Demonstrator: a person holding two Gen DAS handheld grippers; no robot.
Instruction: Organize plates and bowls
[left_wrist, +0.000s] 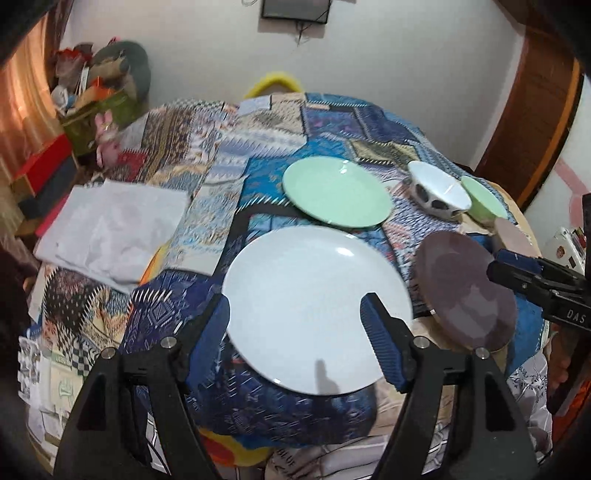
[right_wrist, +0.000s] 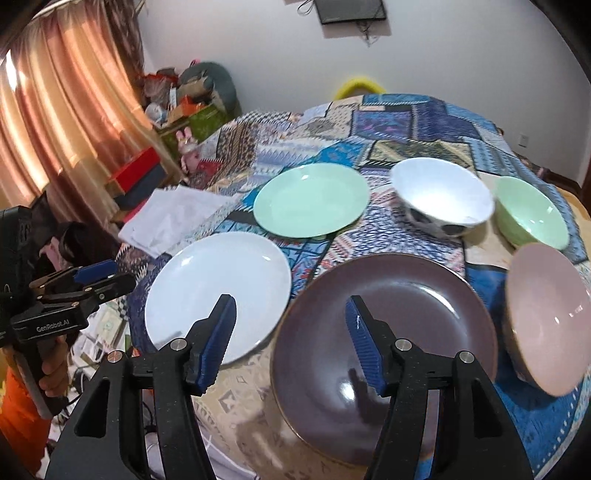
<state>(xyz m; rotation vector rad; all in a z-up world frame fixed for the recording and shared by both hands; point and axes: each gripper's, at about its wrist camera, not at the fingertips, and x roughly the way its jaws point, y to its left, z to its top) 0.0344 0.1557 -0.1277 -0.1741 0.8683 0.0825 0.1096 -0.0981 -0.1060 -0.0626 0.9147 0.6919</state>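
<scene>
A white plate (left_wrist: 314, 266) (right_wrist: 214, 273) lies near the table's front edge. My left gripper (left_wrist: 295, 306) (right_wrist: 99, 275) hovers over it, open, with nothing held. Beside it on the right sits a dark purple plate (left_wrist: 461, 288) (right_wrist: 406, 295), and my right gripper (right_wrist: 291, 304) (left_wrist: 517, 269) stands open above its left rim, empty. Farther back lie a green plate (left_wrist: 336, 195) (right_wrist: 310, 199), a white bowl with dark spots (left_wrist: 436, 184) (right_wrist: 439, 192) and a green bowl (left_wrist: 484, 199) (right_wrist: 528, 210). A pink bowl (left_wrist: 513, 232) (right_wrist: 546, 317) sits at the right.
A patchwork cloth (left_wrist: 332, 122) (right_wrist: 406, 122) covers the round table. A folded white sheet (left_wrist: 110, 229) (right_wrist: 173, 218) lies on its left side. Boxes and clutter (left_wrist: 92, 92) (right_wrist: 184, 103) pile up by the curtain. A person's hand (right_wrist: 55, 373) grips the left gripper's handle.
</scene>
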